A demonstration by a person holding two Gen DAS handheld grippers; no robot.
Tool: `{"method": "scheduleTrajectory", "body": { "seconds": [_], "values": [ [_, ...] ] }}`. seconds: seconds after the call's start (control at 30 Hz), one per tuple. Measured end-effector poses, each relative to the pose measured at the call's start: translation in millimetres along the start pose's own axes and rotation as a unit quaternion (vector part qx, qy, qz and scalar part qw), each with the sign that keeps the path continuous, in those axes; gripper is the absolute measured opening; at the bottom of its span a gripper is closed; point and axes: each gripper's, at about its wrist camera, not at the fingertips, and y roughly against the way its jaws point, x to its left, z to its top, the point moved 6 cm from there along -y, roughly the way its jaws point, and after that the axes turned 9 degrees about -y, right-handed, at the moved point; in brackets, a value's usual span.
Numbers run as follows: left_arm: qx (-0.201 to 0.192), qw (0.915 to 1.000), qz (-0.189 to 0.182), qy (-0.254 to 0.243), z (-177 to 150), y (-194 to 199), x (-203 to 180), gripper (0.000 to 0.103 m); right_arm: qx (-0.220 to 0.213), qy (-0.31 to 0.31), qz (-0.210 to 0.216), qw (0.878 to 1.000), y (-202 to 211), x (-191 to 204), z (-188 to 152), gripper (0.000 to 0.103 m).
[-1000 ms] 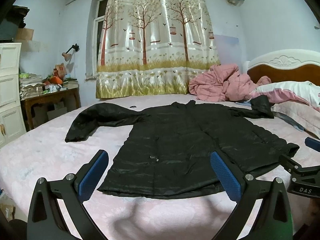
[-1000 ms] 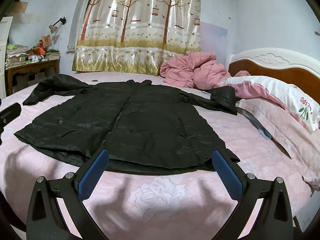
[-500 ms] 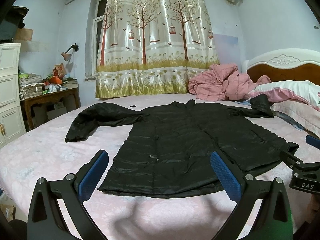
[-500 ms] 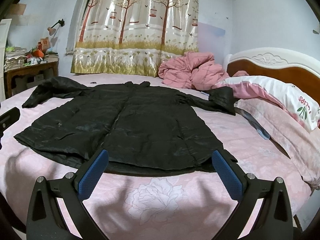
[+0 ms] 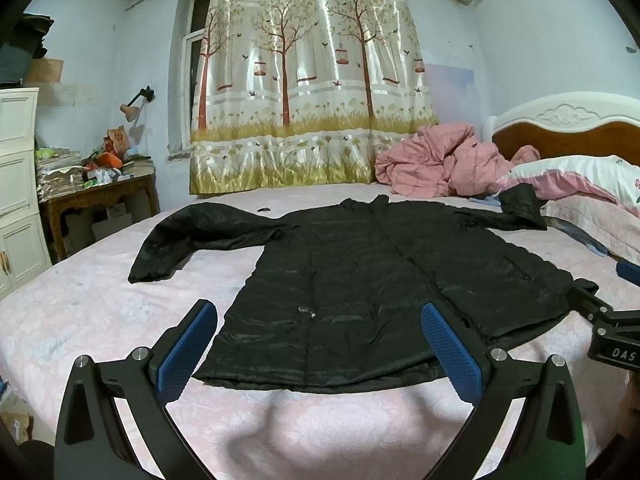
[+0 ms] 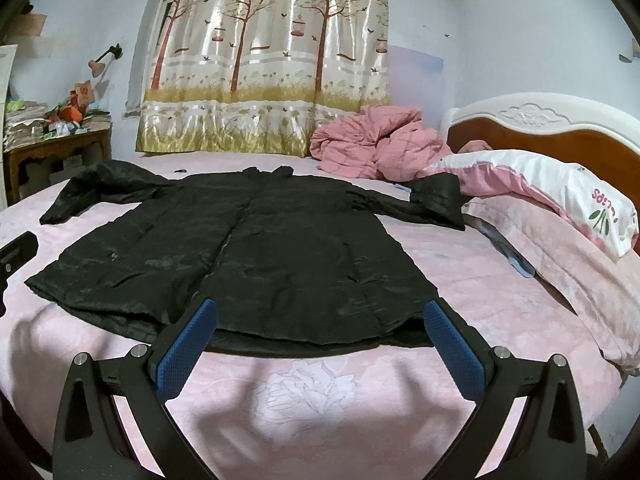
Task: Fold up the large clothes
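A long black padded coat lies flat on the pink bed, hem toward me, collar toward the curtain, both sleeves spread out. It also shows in the right wrist view. My left gripper is open and empty, held just short of the hem's left half. My right gripper is open and empty, held above the hem's right half. The right gripper's body shows at the right edge of the left wrist view.
A crumpled pink quilt lies at the far side of the bed. Pillows and a wooden headboard are on the right. A cluttered wooden desk and white drawers stand to the left.
Both grippers have drawn back slightly from the coat, so the hem sits a little farther away. The coat has not moved.
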Motion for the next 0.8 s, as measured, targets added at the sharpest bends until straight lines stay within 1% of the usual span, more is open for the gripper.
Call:
{"method": "scheduleTrajectory", "body": {
  "seconds": [0.1,0.17,0.67,0.8],
  "values": [
    [0.007,1.0000,0.000,-0.003,-2.8,-3.2,-2.5,0.103,0.005,-0.004,0.002,1.000,-1.0,-0.9,0.3,0.103],
    [0.009,1.0000,-0.002,0.000,-4.3,-4.2,-2.0,0.103,0.000,-0.002,-0.001,1.000,0.0,-1.0,0.1,0.103],
    [0.008,1.0000,-0.001,-0.002,-3.3,-4.1,-1.1,0.103,-0.005,-0.001,-0.003,1.000,-0.8,-3.6,0.2,0.103],
    [0.009,1.0000,-0.003,-0.003,-0.7,-3.7,-2.8,0.103,-0.005,-0.009,0.004,1.000,0.1,-6.3,2.5,0.103]
  ]
}}
